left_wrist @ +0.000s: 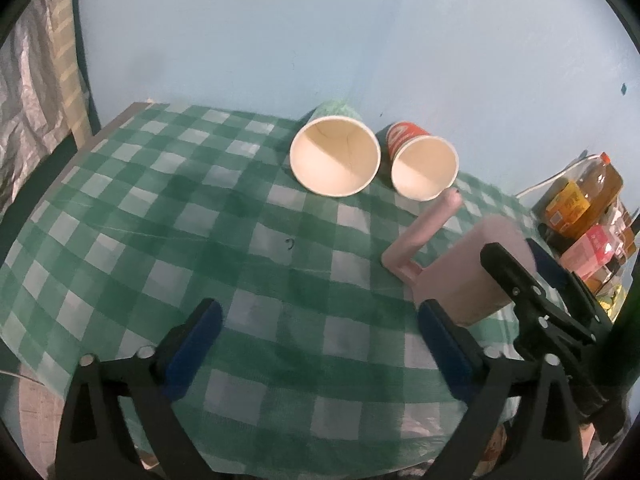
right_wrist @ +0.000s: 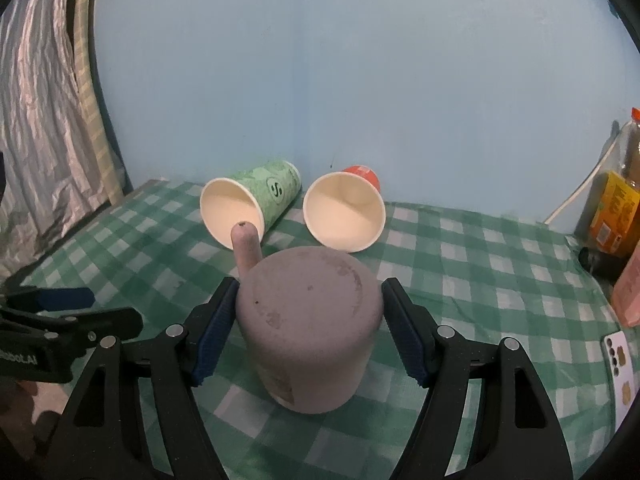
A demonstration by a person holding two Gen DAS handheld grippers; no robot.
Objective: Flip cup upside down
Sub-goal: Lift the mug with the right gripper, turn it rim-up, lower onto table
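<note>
The pink mug [right_wrist: 308, 328] stands base up on the checked worktop [right_wrist: 480, 264], directly between the fingers of the right hand-held gripper [right_wrist: 308, 332], its handle [right_wrist: 246, 252] pointing away towards the far-left. The left pad lies against or just beside the mug wall; the right pad stands a little clear, so the jaws are open and nothing is clamped. With the mug already inverted, this looks like the release after the flip, the fingers parted so they can back off without dragging it.

The left hand-held gripper [left_wrist: 320, 344] hovers low over bare cloth, jaws wide and empty, with the mug [left_wrist: 468, 268] just beyond its right finger; it seems kept aside as a spare.

Farther ahead a green cup [right_wrist: 256, 200] and a red cup [right_wrist: 344, 208] lie on their sides, mouths facing the grippers, probably waiting their turn. Bottles [right_wrist: 616, 204] stand off to the right.
</note>
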